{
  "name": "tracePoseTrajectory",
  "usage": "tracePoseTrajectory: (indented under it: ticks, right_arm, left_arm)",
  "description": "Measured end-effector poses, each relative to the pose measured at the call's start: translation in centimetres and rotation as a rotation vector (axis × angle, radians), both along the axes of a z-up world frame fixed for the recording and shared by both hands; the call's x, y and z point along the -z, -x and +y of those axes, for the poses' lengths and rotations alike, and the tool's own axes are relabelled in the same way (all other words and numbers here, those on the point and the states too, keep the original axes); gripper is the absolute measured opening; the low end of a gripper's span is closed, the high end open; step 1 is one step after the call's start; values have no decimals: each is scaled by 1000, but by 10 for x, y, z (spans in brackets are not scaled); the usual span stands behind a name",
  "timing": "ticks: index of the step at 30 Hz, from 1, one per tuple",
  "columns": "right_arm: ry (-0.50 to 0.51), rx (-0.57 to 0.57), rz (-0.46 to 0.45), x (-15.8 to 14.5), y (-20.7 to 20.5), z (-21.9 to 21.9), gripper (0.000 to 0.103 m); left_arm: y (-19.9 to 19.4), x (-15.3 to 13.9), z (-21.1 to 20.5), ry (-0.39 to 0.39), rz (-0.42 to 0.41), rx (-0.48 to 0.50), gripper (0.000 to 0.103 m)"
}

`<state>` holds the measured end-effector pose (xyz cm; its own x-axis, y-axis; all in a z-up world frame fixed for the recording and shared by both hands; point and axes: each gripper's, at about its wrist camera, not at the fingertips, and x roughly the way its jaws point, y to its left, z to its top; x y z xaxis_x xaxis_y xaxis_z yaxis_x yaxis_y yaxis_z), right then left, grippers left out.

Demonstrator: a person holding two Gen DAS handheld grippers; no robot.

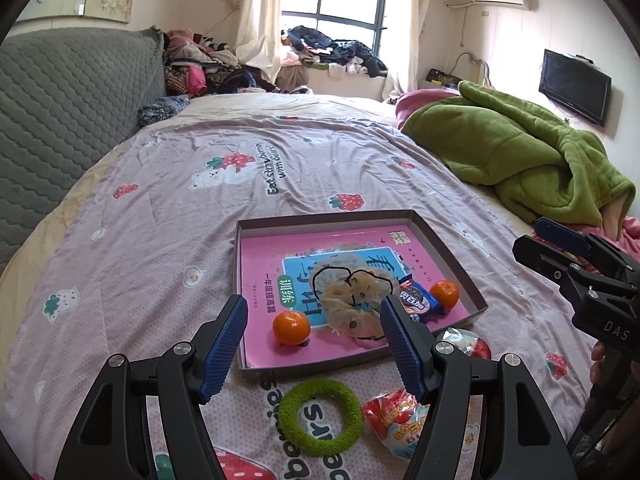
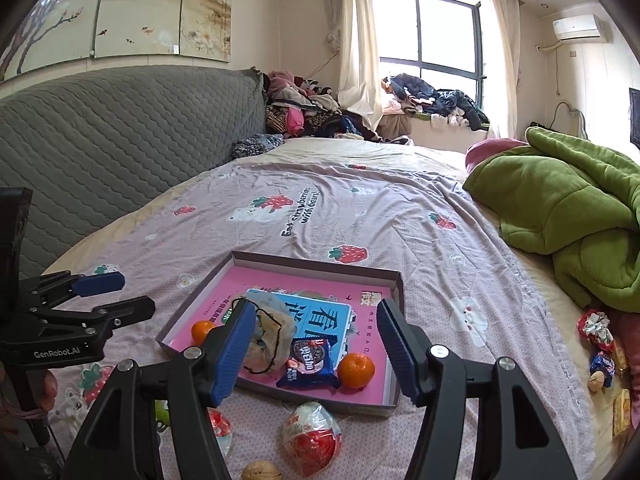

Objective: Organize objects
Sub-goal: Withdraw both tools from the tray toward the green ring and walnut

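- Right gripper [image 2: 316, 344]: jaws wide apart, holding nothing; left gripper [image 1: 314, 340] likewise open and empty.
- Red wrapped snack [image 2: 311, 438] lies just below the right gripper, outside the shallow box [image 2: 394, 400]; probably light, crinkly, slippery, so pinch across its middle.
- Walnut [image 2: 261, 471] beside it; green ring [image 1: 320, 416] under the left gripper.

Green blanket [image 1: 516, 160], wall television [image 1: 575, 85]

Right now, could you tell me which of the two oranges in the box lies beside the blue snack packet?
The orange at the box's near-right corner; it touches the blue snack packet. The other orange lies apart, past the mesh bag.
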<state>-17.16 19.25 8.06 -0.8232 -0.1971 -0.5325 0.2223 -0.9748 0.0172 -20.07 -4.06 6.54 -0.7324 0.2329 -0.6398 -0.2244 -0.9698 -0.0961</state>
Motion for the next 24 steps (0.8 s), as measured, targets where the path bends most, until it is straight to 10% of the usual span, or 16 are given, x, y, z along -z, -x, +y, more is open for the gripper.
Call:
tracePoseTrajectory:
  ticks: [24]
  right_arm:
    - [3, -48, 15, -4, -24, -12, 63]
  left_arm:
    - [-31, 19, -12, -43, -56, -50, 71]
